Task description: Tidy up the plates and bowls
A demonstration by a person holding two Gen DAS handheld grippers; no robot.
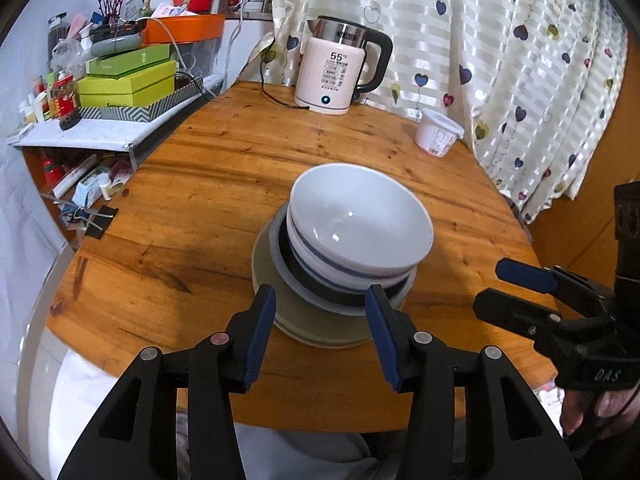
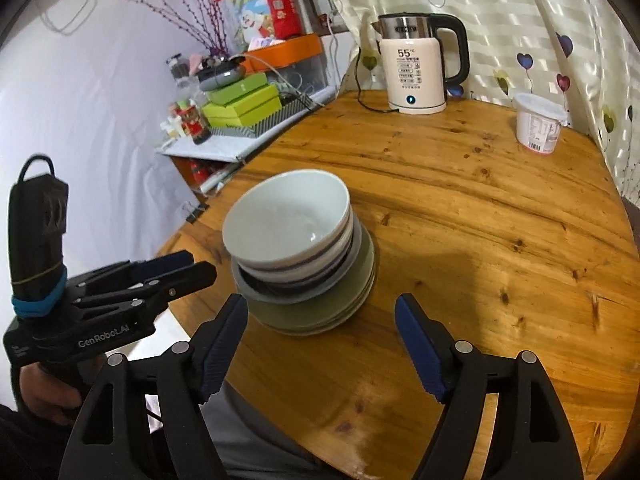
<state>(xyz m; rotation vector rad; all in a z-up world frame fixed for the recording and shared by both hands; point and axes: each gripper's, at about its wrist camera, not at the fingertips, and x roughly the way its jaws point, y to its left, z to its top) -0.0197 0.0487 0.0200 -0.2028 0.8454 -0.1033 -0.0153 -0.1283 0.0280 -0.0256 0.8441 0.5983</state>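
My tongs have bare wooden table [image 2: 480,240] to pass right of the stacked bowls and plates [image 2: 298,256]. At the far edge stand a kettle [image 2: 416,68] and white tub [image 2: 538,122]; a cluttered shelf [image 2: 224,146] blocks the left.

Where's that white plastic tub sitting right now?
The white plastic tub stands at the far right of the wooden table, close to the heart-print curtain and right of the electric kettle.

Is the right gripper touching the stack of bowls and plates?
Apart. The right wrist view shows the open right gripper short of the stack, with bare wooden table between its fingers.
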